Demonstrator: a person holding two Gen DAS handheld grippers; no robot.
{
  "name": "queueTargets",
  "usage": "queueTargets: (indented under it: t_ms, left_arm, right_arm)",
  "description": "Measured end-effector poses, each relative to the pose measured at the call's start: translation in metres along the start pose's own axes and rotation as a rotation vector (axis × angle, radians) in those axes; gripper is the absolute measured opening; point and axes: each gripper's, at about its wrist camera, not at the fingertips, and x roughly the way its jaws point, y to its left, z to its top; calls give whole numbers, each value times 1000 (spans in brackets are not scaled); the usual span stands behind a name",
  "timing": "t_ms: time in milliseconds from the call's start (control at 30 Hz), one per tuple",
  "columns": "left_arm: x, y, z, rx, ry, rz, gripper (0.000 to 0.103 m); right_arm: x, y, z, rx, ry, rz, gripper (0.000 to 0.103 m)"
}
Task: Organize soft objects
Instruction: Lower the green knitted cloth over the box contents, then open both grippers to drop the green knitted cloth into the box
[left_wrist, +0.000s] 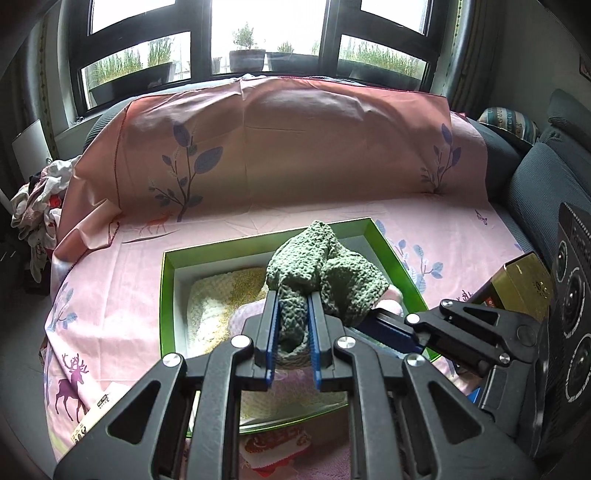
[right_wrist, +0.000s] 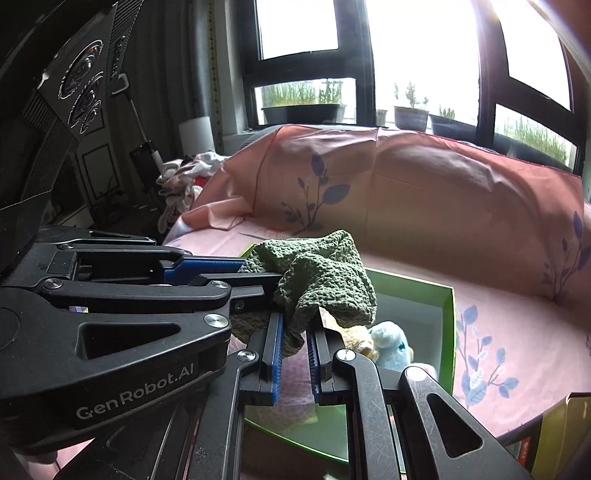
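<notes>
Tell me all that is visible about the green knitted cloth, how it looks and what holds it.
The green knitted cloth is a soft, bumpy, sage-green textile, crumpled into a loose bunch. It hangs above the green-rimmed box, over the pale fluffy items inside. Both grippers pinch it: the left gripper clamps one fold between its blue pads, and the right gripper grips another fold. Its upper part bulges free.

Sofa seat (left_wrist: 229, 236) draped in pink printed sheet (left_wrist: 295, 147)

Sheet spread over seat and up backrest, printed with blue leaves and purple deer; resting directly on it, a green-rimmed box (left_wrist: 168, 295) with white inner walls, open at top; near the right edge of the seat, a gold-coloured box (left_wrist: 524, 284); grey sofa cushion (left_wrist: 539, 184) bare beyond the sheet's right side.
</notes>
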Motion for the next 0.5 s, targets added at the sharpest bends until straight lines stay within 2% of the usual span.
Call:
queueTargets:
  t_ms: [300,500]
  left_arm:
    - [24,9,-4,-33,57,10,15]
    - [36,13,-3,-51,85,19,17]
  right_arm:
    - [26,-11,-8,51,78,-2,14]
    - [33,-11,-9,48,106,-33,14]
